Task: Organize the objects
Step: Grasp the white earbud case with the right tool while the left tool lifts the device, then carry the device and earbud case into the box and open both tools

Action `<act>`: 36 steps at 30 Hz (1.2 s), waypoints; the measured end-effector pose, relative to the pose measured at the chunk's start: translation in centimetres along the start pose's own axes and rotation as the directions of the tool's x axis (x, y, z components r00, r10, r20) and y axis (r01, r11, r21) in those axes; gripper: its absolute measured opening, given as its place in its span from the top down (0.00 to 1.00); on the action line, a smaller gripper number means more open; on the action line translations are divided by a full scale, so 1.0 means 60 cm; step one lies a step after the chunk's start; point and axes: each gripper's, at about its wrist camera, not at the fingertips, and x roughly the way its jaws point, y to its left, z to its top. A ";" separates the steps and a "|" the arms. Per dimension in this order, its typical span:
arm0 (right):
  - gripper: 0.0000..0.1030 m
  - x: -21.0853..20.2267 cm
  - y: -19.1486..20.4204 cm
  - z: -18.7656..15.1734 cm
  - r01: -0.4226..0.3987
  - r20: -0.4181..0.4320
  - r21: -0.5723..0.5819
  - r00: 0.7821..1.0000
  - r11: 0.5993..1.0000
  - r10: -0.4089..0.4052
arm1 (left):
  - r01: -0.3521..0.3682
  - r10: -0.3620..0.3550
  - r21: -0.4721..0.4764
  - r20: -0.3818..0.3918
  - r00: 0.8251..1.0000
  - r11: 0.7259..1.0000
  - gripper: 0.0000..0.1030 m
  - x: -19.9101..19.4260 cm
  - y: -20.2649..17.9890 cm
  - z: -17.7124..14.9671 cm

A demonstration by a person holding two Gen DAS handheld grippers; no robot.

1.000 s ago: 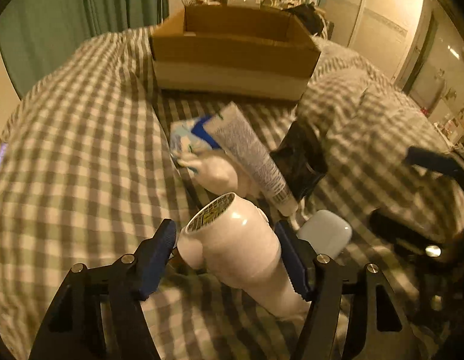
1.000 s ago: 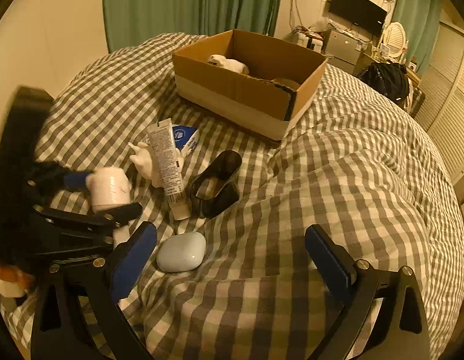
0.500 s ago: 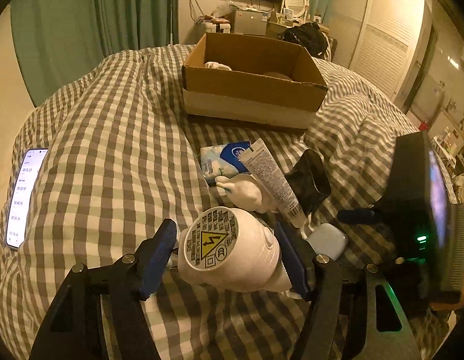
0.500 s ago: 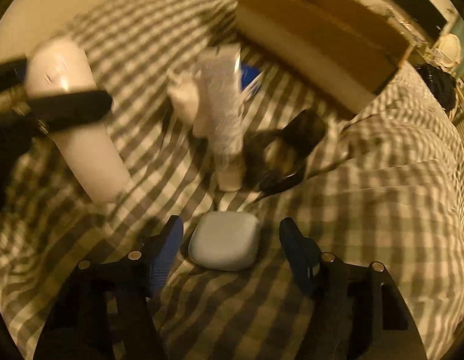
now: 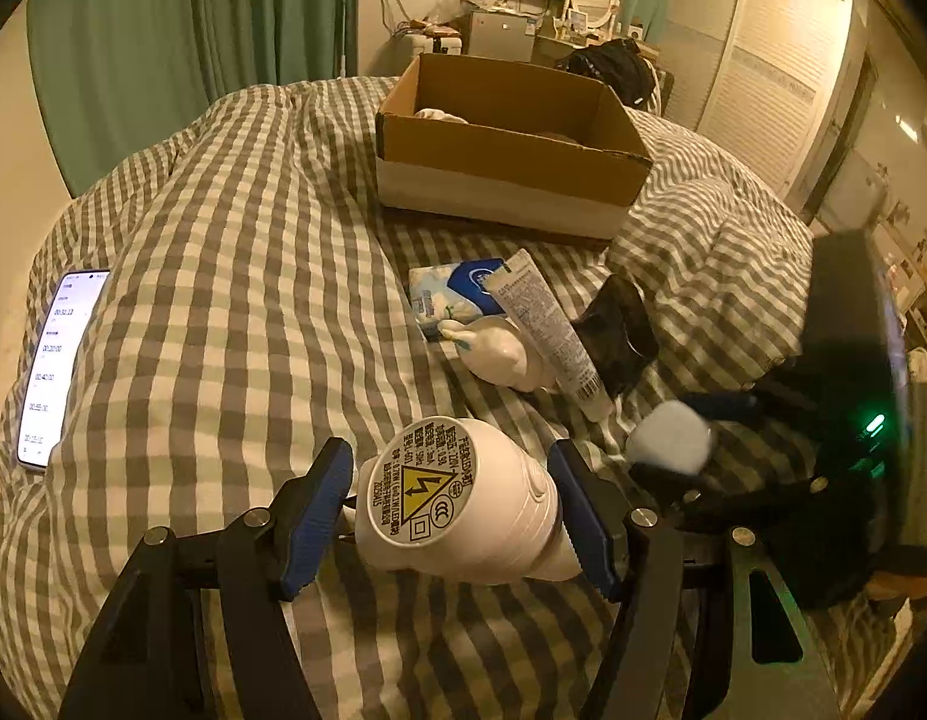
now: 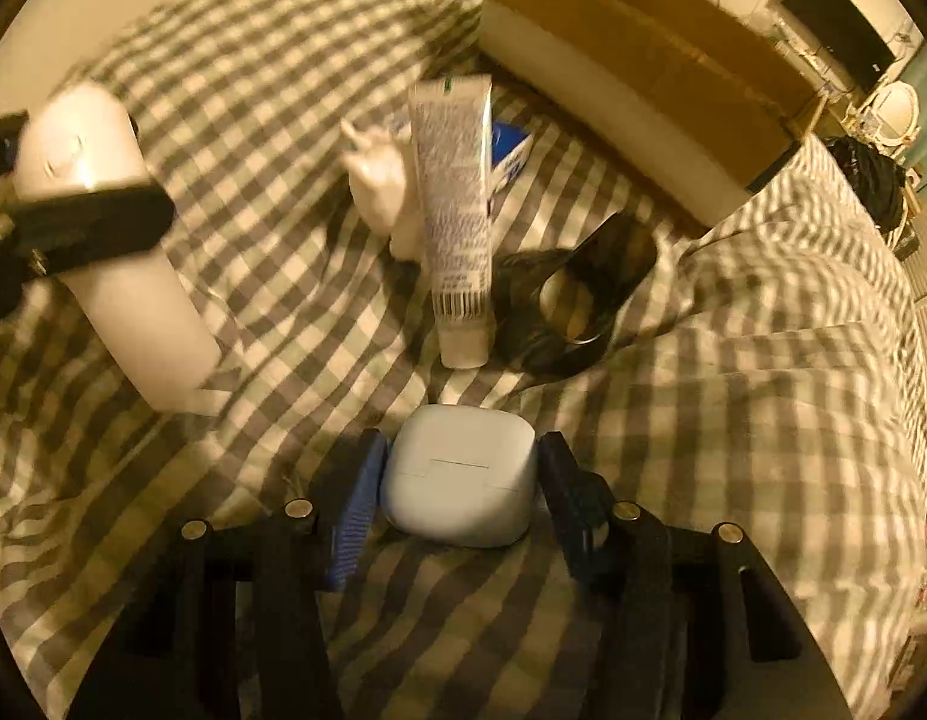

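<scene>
My left gripper is shut on a white cylindrical appliance with a yellow warning label, held above the checked bedspread; it also shows in the right wrist view. My right gripper is closed around a pale blue earbud case, which also shows in the left wrist view. A white tube, a white figurine, a blue-and-white packet and a black holder lie together on the bed. An open cardboard box stands beyond them.
A lit phone lies on the bed at the far left. The box holds a white item. Green curtains, a desk with a TV and a mirror stand behind the bed. The bedspread bulges in folds to the right.
My left gripper has lifted the white appliance and pulled back. My right gripper came down over the earbud case and its jaws closed in on it.
</scene>
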 end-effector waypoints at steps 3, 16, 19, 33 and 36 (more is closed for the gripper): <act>0.49 -0.034 -0.005 -0.003 -0.020 0.036 0.031 0.999 0.999 0.019 | 0.004 -0.004 0.011 0.008 1.000 1.000 0.33 -0.011 -0.008 -0.001; 0.49 -0.199 -0.005 -0.007 0.012 0.225 0.055 0.974 0.998 -0.024 | 0.011 -0.016 0.054 0.090 0.996 0.998 0.33 -0.093 -0.033 0.016; 0.49 -0.233 -0.007 -0.002 0.019 0.260 0.060 0.965 0.998 -0.034 | 0.014 -0.021 0.062 0.116 0.993 0.998 0.33 -0.118 -0.033 0.031; 0.49 -0.381 -0.044 0.049 0.042 0.424 0.070 0.903 0.997 -0.068 | 0.096 -0.120 0.109 0.251 0.961 0.989 0.33 -0.220 -0.039 0.172; 0.49 -0.402 -0.056 0.073 0.051 0.451 0.070 0.889 0.996 -0.078 | 0.079 -0.111 0.121 0.282 0.953 0.989 0.33 -0.228 -0.040 0.206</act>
